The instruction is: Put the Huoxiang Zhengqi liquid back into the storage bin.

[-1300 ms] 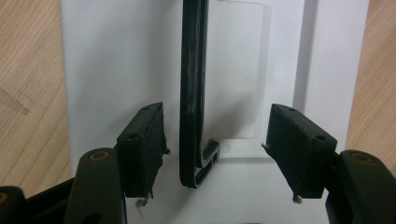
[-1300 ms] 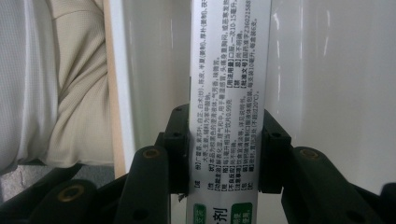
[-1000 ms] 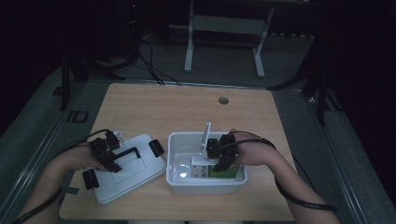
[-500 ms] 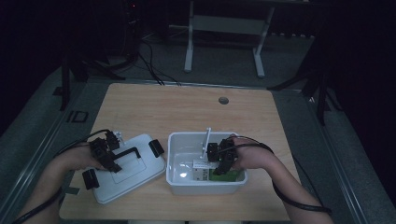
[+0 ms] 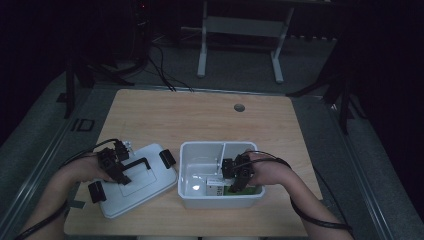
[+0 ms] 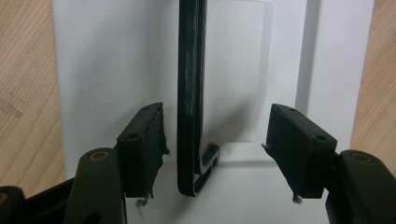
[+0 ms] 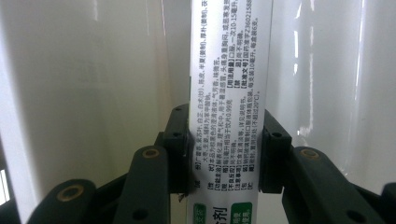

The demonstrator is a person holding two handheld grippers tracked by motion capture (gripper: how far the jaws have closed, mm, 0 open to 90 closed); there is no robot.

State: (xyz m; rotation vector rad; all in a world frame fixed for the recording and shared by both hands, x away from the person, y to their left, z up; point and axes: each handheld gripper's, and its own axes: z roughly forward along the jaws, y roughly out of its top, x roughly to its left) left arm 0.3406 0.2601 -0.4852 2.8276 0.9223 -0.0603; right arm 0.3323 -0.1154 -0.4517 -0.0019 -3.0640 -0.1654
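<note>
A white lid (image 5: 148, 187) lies on the table at the left, with a black handle (image 5: 138, 163) on top and black latches at its ends. My left gripper (image 5: 118, 166) hovers over it. In the left gripper view, the handle (image 6: 191, 93) runs between the open jaws of the left gripper (image 6: 219, 154), and neither pad touches it. A white bin (image 5: 200, 150) with a divider stands to the right. My right gripper (image 5: 235, 176) reaches into it. It is shut on a white and green printed box (image 7: 226, 70), with the right gripper's (image 7: 226, 154) pads pressing both of its sides.
The wooden table (image 5: 200, 115) has a round cable hole (image 5: 239, 107) near its far edge. Dark floor, cables and a metal stand's legs (image 5: 240, 50) lie beyond the table. The bin's walls close in around the right gripper.
My right gripper has sunk lower into the bin with the box still held. The left gripper and the lid have stayed where they were.
</note>
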